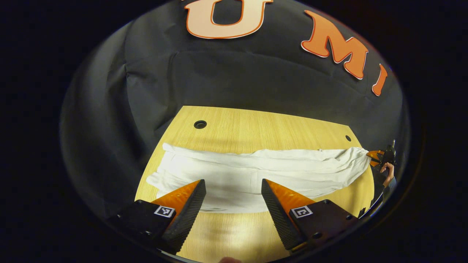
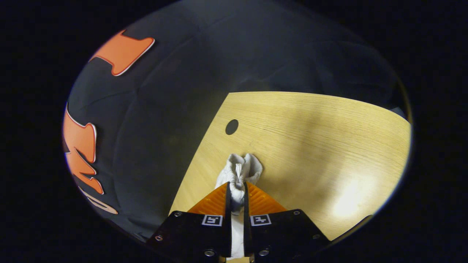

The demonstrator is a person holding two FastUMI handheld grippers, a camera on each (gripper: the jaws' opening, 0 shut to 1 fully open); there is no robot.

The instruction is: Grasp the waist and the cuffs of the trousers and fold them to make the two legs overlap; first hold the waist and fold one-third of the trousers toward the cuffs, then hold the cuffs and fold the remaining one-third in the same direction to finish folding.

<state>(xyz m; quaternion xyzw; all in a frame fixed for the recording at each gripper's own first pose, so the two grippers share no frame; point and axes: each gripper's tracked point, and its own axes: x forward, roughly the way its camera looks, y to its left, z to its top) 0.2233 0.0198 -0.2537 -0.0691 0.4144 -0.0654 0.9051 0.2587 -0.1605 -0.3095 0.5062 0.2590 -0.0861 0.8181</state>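
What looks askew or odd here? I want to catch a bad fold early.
Nothing is damaged. The white trousers lie stretched across the wooden table, wrinkled and uneven along the near edge. The right gripper pinches one bunched end, while the left gripper hangs open above the middle, gripping nothing.
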